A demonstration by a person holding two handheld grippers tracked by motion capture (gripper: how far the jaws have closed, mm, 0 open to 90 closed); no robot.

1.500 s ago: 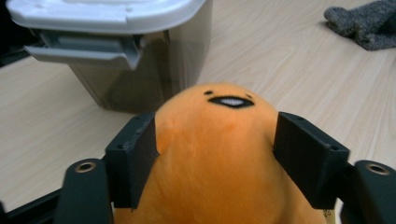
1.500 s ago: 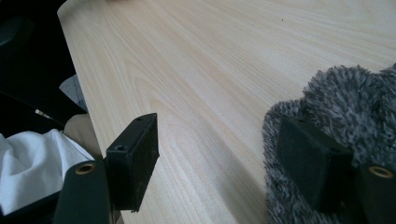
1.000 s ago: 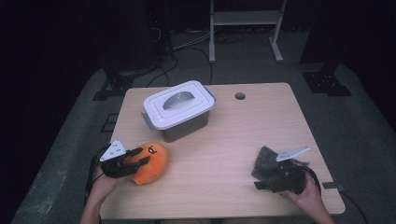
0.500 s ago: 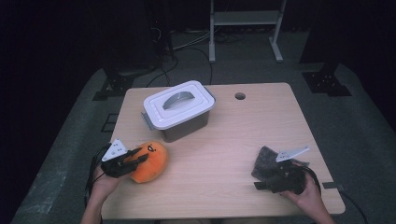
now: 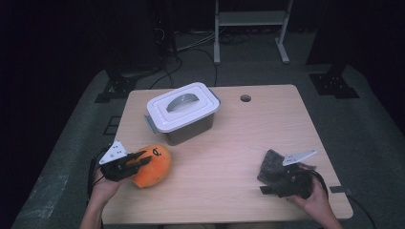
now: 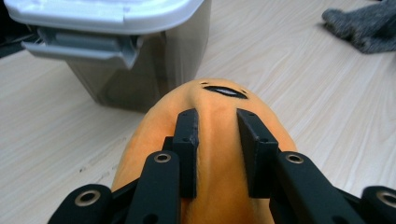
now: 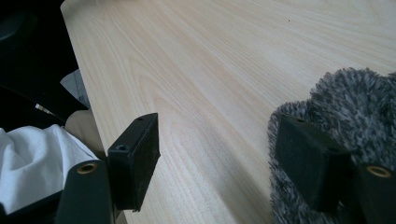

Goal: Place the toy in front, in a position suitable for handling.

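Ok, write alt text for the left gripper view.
The left gripper pinches a ridge of an orange plush toy between its black jaws on a wooden table. A lidded grey box stands behind, a grey cloth far right.

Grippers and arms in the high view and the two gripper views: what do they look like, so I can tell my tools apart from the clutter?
Both the left gripper and the right gripper are black, each topped by a grey three-cornered plate and trailing a black cable. Up close, each has two flat rectangular black pads on arms with metal-ringed holes. The forearms are bare, with no sleeves in sight.
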